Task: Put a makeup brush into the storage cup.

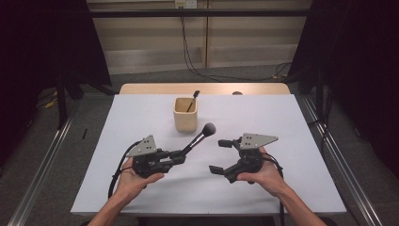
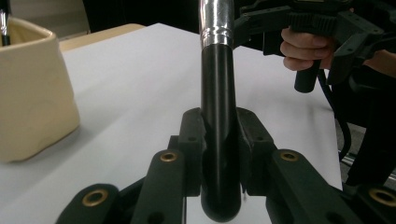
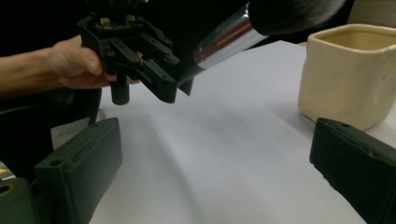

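Left gripper (image 1: 181, 155) pinches the makeup brush (image 1: 199, 137) by its handle; right gripper (image 1: 219, 155) spread wide

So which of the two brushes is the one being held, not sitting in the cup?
The big fluffy-headed brush: the left gripper clamps its black handle, head raised toward the cup. The thin brush stands inside that cup, untouched.

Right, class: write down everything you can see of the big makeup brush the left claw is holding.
The makeup brush has a glossy black handle, a shiny silver metal ferrule and a dark, fluffy, rounded head. The left claw is shut on the handle's lower end, pads pressing both sides. The brush slants up off the white table, head towards the cream holder without touching it.
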`<state>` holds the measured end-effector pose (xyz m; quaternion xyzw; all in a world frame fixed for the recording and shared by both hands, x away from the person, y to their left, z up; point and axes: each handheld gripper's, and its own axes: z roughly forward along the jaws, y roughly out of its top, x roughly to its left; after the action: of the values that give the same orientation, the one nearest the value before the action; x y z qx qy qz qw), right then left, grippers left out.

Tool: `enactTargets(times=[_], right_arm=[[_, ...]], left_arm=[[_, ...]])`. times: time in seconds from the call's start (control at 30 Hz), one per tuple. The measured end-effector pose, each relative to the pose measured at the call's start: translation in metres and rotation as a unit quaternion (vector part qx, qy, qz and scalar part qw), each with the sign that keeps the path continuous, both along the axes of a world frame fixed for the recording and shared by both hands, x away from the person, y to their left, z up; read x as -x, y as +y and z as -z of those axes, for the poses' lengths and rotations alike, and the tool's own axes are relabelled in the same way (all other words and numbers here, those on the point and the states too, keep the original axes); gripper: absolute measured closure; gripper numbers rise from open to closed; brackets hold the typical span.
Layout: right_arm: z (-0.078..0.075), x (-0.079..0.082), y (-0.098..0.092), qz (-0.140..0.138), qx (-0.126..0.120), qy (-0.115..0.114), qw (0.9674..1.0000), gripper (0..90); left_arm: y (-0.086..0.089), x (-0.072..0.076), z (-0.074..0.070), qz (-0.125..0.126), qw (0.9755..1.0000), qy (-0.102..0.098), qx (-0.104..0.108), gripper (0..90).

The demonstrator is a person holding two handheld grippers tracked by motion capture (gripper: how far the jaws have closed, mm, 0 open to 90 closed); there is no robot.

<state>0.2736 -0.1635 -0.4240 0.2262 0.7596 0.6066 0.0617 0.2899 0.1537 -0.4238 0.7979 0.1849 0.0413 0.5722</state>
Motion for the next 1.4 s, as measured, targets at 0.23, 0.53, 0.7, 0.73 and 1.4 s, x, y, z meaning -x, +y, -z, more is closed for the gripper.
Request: enactTargets(times=[0.23, 0.53, 0.7, 0.73, 1.4], right_arm=[[-0.011, -0.007, 0.007, 0.007, -0.014, -0.013, 0.9998, 2.7], [-0.011, -0.011, 0.003, 0.011, -0.043, -0.005, 0.999, 21.3], [-0.01, -0.012, 0.005, 0.01, -0.049, -0.001, 0.9988, 27.6], [-0.009, -0.012, 0.005, 0.009, -0.049, 0.0, 0.9987, 28.8], [-0.004, -0.015, 0.004, -0.001, -0.09, 0.042, 0.9951, 62.5]], left_arm=[[-0.016, -0.004, -0.006, 0.003, 0.9998, -0.002, 0.019, 74.3], [-0.022, -0.001, -0.005, 0.009, 0.9995, -0.009, 0.028, 74.3], [-0.026, 0.0, -0.001, 0.015, 0.9995, -0.005, 0.027, 74.3], [-0.027, 0.0, 0.0, 0.018, 0.9995, -0.002, 0.025, 74.3], [-0.037, 0.003, 0.011, 0.043, 0.9991, 0.005, -0.001, 74.3]])
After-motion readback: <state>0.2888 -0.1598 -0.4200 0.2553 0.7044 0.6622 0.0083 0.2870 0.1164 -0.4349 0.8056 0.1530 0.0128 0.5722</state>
